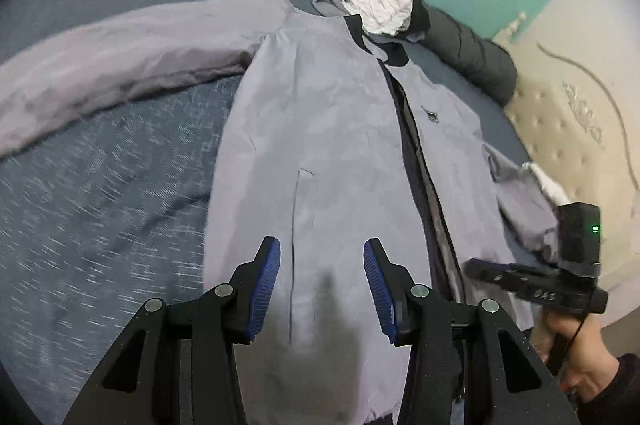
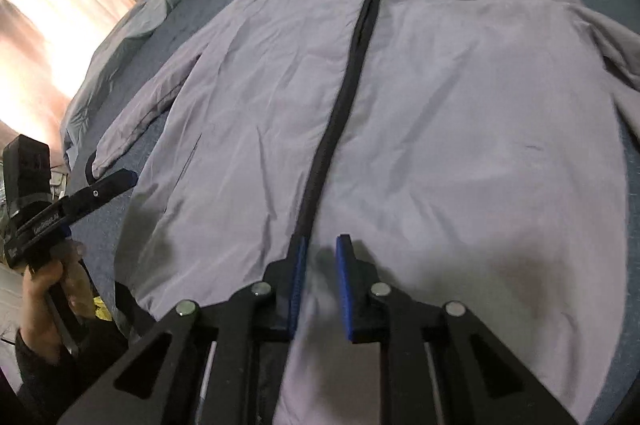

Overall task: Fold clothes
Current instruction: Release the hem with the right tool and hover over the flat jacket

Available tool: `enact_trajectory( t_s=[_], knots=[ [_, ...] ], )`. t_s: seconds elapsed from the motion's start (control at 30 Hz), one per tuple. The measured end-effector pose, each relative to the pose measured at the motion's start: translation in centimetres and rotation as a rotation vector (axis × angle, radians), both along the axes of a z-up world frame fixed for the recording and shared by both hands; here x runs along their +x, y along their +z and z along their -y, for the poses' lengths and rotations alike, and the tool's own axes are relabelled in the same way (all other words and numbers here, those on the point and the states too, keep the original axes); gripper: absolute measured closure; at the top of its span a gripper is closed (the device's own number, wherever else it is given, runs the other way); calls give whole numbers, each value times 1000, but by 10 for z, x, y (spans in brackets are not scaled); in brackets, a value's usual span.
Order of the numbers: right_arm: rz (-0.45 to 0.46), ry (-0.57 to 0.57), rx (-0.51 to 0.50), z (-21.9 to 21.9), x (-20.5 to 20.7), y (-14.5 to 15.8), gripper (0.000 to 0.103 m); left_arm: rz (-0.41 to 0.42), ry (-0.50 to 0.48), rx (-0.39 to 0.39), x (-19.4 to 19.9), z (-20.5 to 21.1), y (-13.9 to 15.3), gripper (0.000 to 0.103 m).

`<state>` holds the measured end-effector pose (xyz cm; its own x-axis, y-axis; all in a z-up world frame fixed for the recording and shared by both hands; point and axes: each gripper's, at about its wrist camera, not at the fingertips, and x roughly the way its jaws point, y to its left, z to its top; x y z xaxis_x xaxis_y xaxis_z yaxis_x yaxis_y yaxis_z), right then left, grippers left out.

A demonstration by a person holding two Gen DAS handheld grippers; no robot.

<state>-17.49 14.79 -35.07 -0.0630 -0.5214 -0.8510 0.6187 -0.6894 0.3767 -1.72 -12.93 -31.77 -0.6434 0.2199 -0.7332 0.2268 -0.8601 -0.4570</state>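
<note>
I have the jacket lying lengthwise away from both grippers, hem nearest; left gripper half open, right gripper nearly closed, both empty over it

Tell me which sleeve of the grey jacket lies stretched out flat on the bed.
The sleeve on the left of the left wrist view: it runs straight out across the blue bed. The other sleeve, by the right tool, is bunched up.
</note>
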Motion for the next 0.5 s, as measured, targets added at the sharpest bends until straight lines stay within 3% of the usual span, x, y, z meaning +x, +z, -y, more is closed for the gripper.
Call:
enact_trajectory(
  t_s=[0.23,0.37,0.5],
  knots=[
    [-7,44,81,25,5,-23,88,9,12,9,-4,7,-19,55],
    [26,16,58,21,3,-31,88,2,21,15,-4,11,-21,55],
    [15,-18,-6,4,8,-10,88,-1,12,12,-3,10,-21,55]
  ],
)
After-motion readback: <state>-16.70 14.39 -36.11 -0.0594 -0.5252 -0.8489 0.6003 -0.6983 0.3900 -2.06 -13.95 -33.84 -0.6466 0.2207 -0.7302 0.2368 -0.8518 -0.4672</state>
